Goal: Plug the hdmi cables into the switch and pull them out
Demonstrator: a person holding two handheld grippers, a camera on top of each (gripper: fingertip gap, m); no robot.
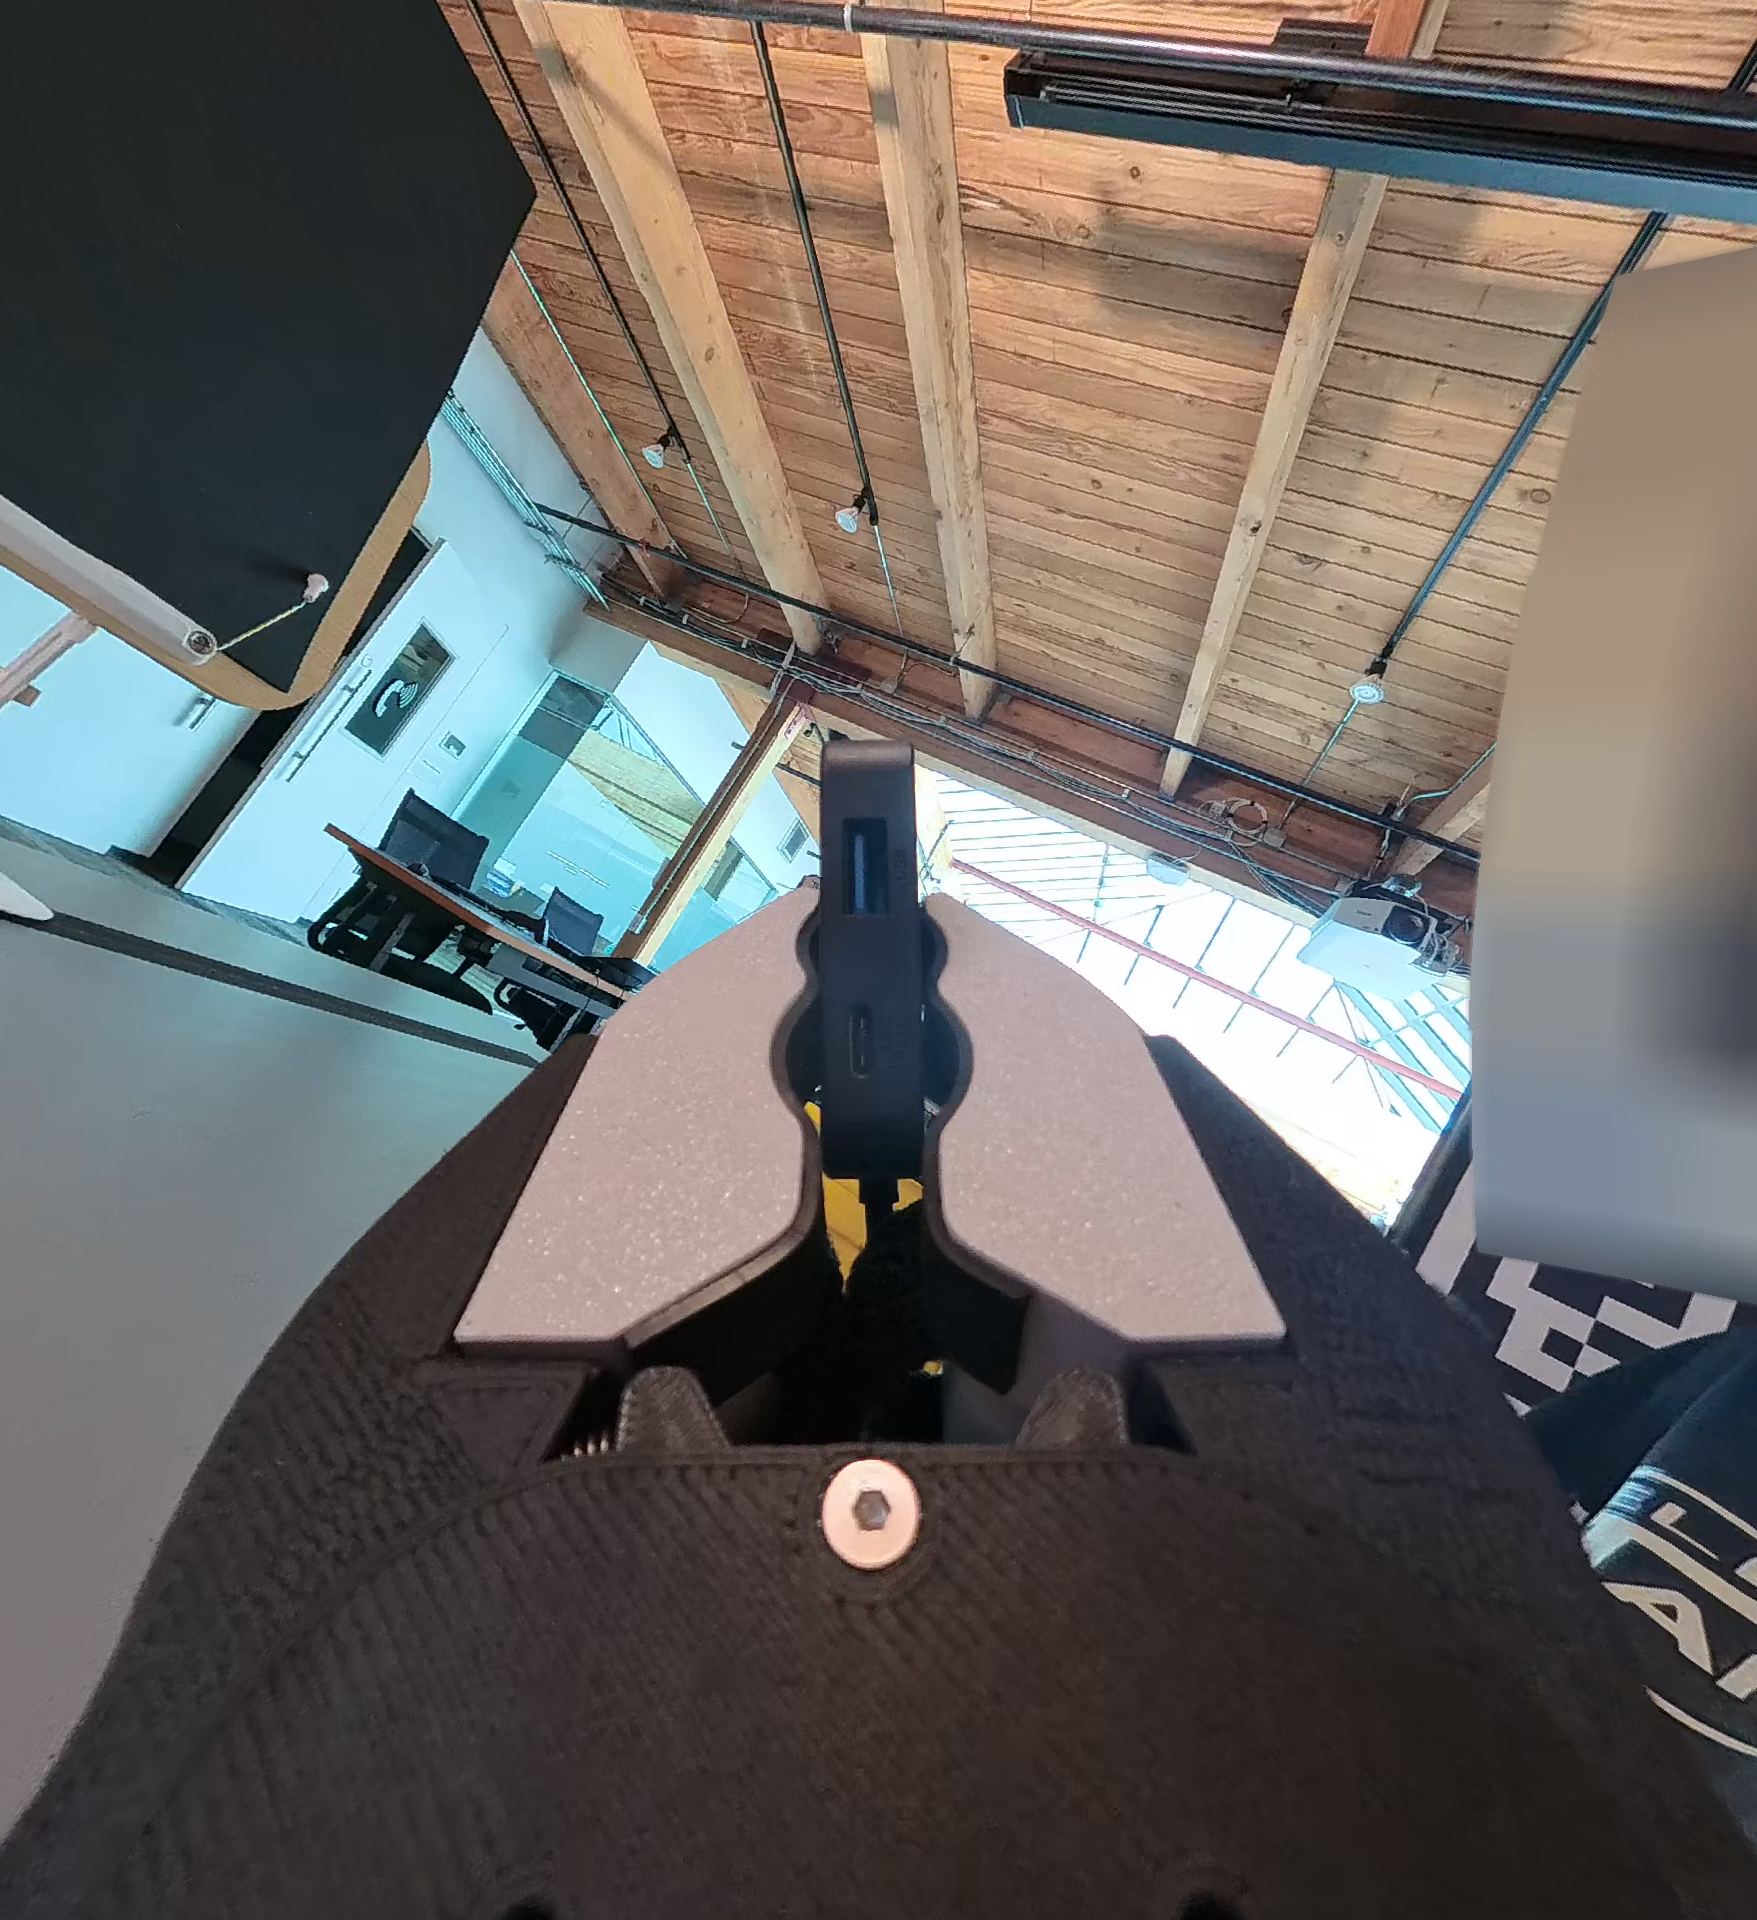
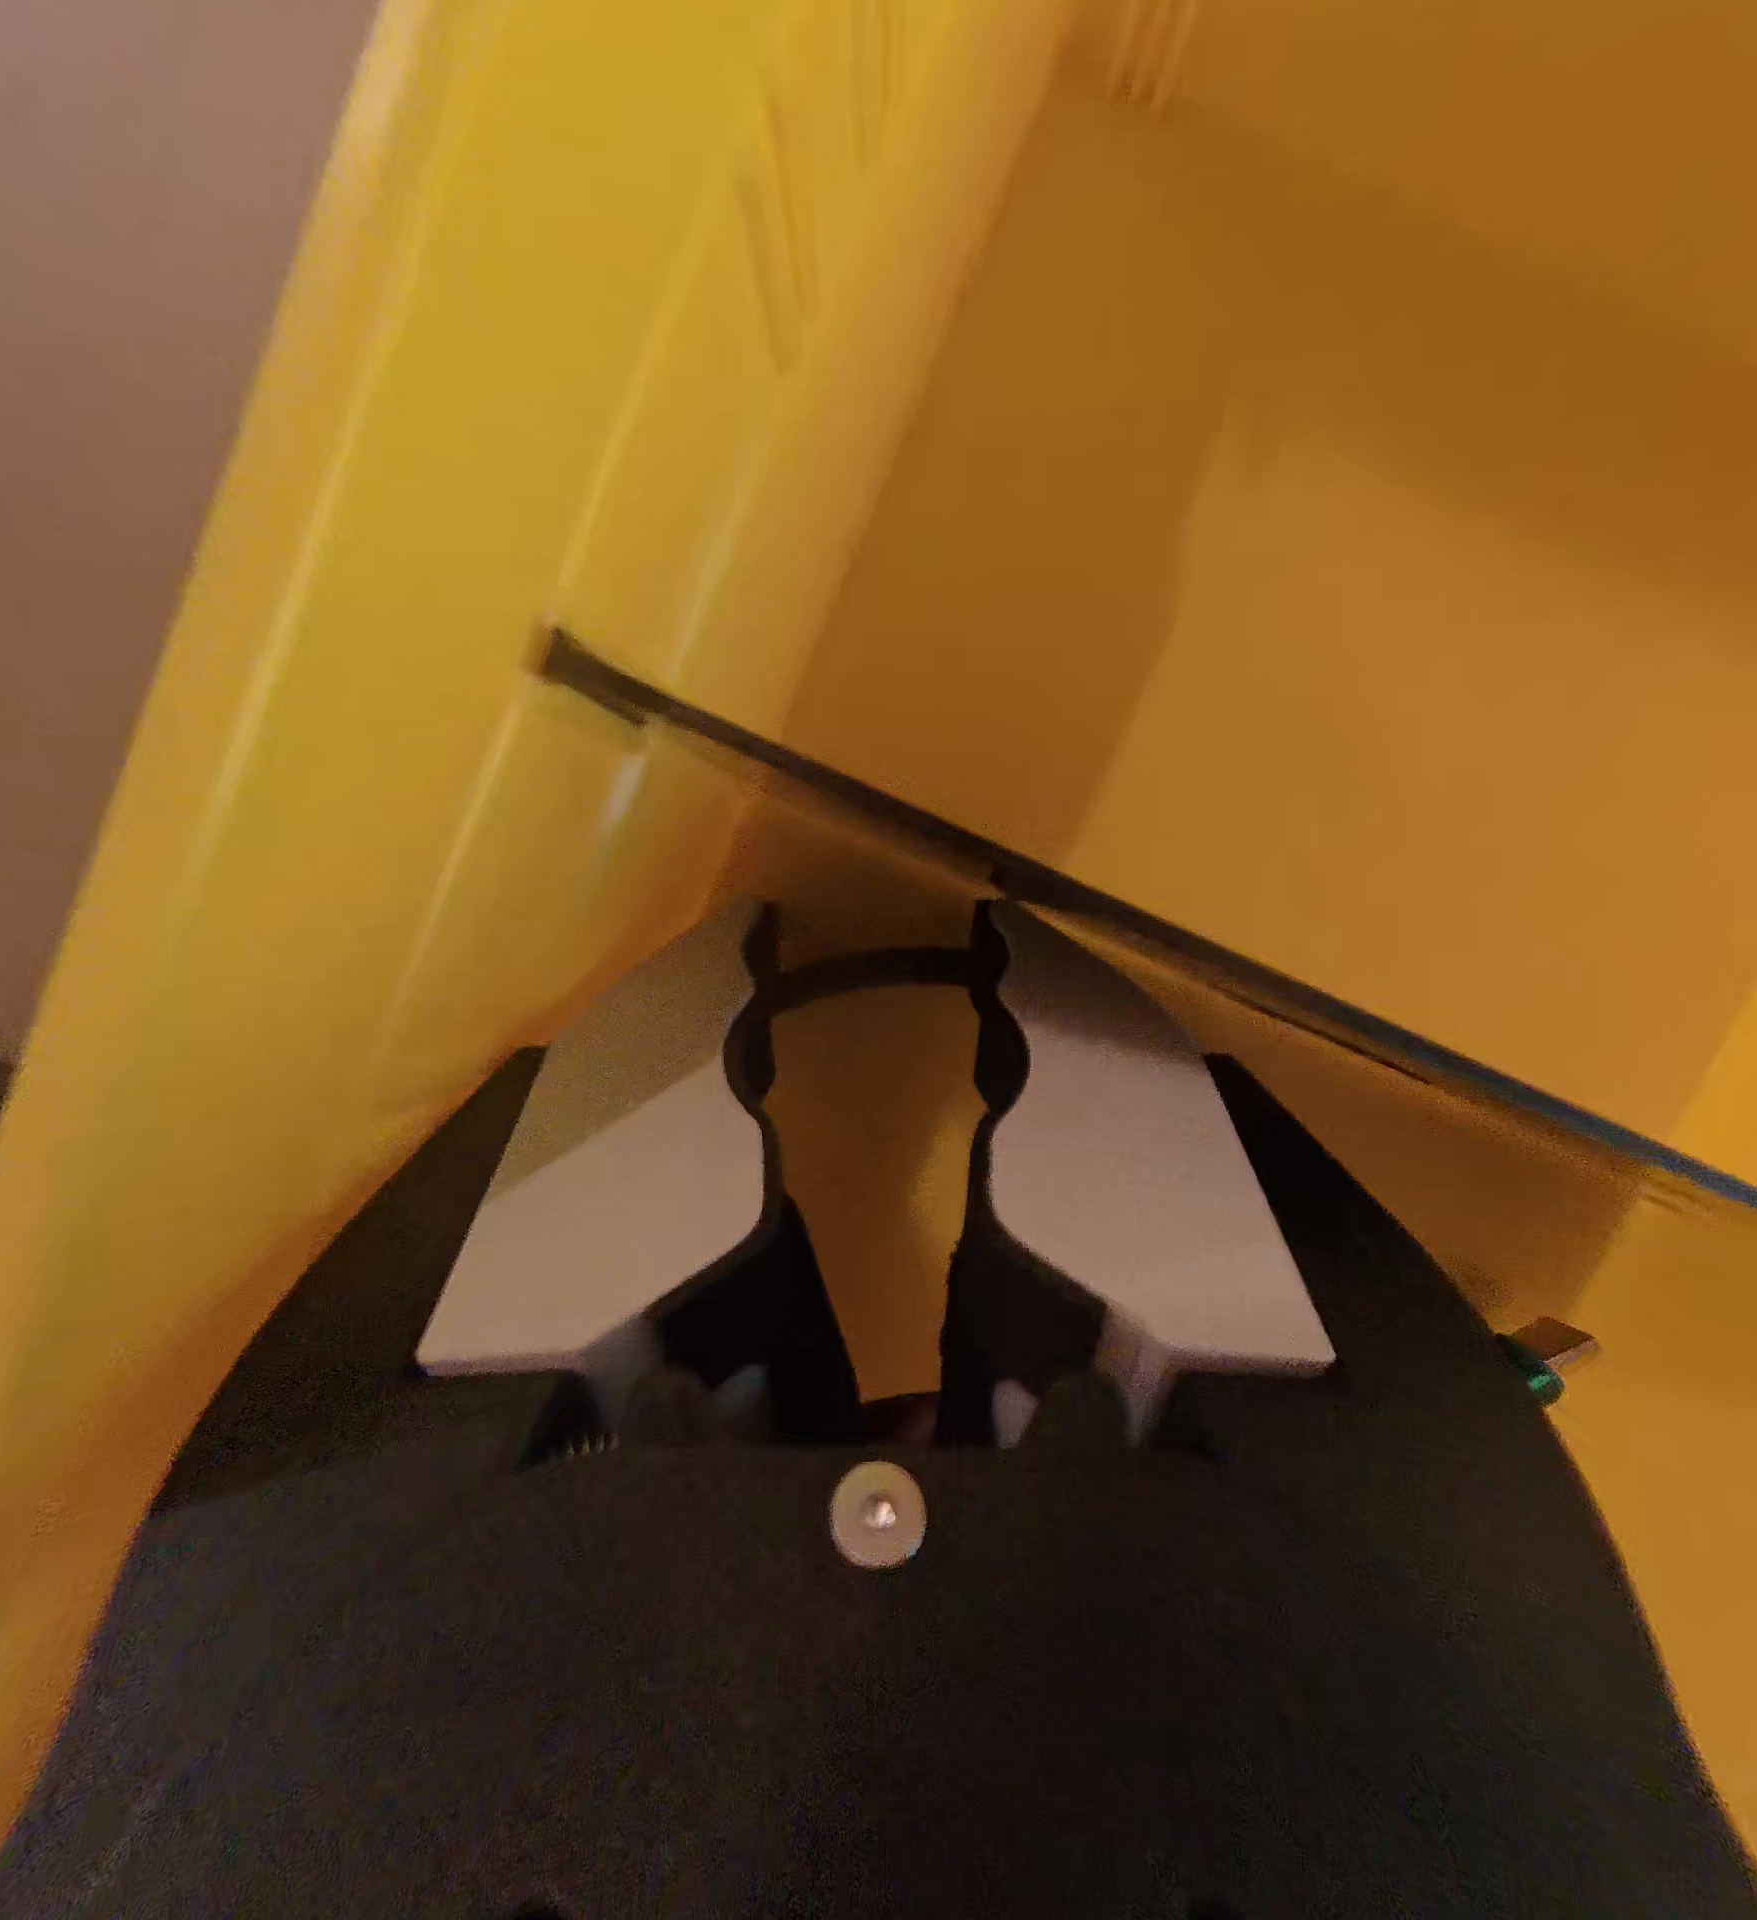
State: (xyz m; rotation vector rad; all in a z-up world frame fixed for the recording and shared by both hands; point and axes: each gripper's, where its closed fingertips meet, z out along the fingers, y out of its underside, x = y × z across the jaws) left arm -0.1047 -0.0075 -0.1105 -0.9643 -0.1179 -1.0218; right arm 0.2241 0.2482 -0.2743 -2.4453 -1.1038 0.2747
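In the left wrist view, the left tongs (image 1: 869, 997) are clenching a slim black switch (image 1: 869, 940) edge-on, its narrow side with two small ports facing the camera. The tongs are pointing it up toward the ceiling, probably so that its ports are standing free for a plug to come in from another side. A dark cord seems to be trailing down behind the switch into the tongs' throat, though that part is lying in shadow. No hdmi cable is showing clearly here. Behind, a timber ceiling (image 1: 957, 364) with beams and track lights is filling the top, a projector (image 1: 1373, 930) is hanging at the right, and office desks with dark chairs (image 1: 458, 914) are standing far off at the left. A grey surface at the lower left may be the bench (image 1: 126, 1195).

In the right wrist view, the right tongs (image 2: 874, 977) are standing released, grasping nothing, with a plain gap between the fingers. They are pressing close to a yellow container (image 2: 562, 520), blurred, seemingly reaching inside, likely for a cable. A thin dark flat panel (image 2: 1113, 904) is crossing just above the fingertips. No plug is showing between the fingers.
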